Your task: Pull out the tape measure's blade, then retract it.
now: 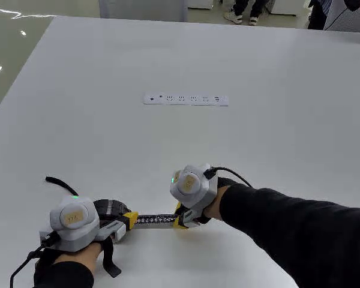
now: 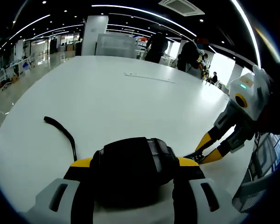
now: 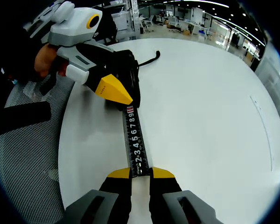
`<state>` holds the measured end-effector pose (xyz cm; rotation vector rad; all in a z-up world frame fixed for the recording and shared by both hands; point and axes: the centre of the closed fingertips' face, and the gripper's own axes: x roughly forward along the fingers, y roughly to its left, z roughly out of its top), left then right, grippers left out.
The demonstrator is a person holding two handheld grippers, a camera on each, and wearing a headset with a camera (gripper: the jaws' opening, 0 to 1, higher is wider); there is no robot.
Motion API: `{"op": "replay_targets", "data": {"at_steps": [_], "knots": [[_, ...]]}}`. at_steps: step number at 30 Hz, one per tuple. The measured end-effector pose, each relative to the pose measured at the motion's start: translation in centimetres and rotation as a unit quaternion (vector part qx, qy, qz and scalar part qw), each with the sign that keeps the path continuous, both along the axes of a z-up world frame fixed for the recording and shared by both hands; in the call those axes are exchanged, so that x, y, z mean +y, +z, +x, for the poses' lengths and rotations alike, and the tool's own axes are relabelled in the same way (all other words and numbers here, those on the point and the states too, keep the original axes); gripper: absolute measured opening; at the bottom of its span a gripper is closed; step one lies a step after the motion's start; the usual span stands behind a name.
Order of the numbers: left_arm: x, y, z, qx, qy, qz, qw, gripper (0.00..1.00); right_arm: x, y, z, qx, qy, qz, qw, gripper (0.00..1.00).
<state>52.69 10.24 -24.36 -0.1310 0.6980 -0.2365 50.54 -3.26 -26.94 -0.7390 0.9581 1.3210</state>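
A black tape measure (image 1: 109, 211) (image 2: 130, 168) (image 3: 126, 65) lies near the front edge of the white table (image 1: 186, 138). My left gripper (image 1: 125, 223) (image 2: 135, 163) is shut on its case, yellow-tipped jaws on either side. A short length of black blade (image 1: 156, 219) (image 3: 134, 144) with white numbers runs out to the right. My right gripper (image 1: 180, 218) (image 3: 141, 173) is shut on the blade's end. The same right gripper (image 2: 209, 148) comes in from the right of the left gripper view. A black wrist strap (image 1: 61, 185) (image 2: 60, 133) (image 3: 149, 58) trails from the case.
A white power strip (image 1: 186, 99) (image 2: 149, 77) lies flat in the middle of the table. Grey mesh of a chair (image 3: 28, 154) sits just off the table's near edge. A person's legs and shoes (image 1: 243, 13) stand beyond the far edge.
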Motion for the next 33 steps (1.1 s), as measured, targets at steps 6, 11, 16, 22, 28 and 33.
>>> {"op": "replay_targets", "data": {"at_steps": [6, 11, 16, 22, 28, 33], "knots": [[0.0, 0.0, 0.0, 0.001, 0.000, -0.001, 1.0000, 0.63, 0.2, 0.0, 0.0, 0.005, -0.006, 0.001, 1.0000, 0.10], [0.0, 0.0, 0.0, 0.001, 0.000, -0.001, 1.0000, 0.63, 0.3, 0.1, 0.0, 0.005, -0.008, 0.000, 1.0000, 0.09], [0.0, 0.0, 0.0, 0.001, 0.000, -0.001, 1.0000, 0.63, 0.6, 0.0, 0.0, 0.007, -0.010, 0.001, 0.9999, 0.09], [0.0, 0.0, -0.1, 0.001, 0.000, -0.002, 1.0000, 0.63, 1.0, 0.0, 0.0, 0.007, -0.009, 0.004, 0.9999, 0.09], [0.1, 0.0, -0.1, 0.001, 0.000, -0.002, 1.0000, 0.63, 1.4, 0.1, 0.0, 0.005, -0.011, 0.007, 0.9999, 0.09], [0.0, 0.0, -0.1, 0.002, 0.000, -0.003, 1.0000, 0.63, 1.7, 0.1, 0.0, 0.003, -0.013, 0.011, 0.9998, 0.09]]}}
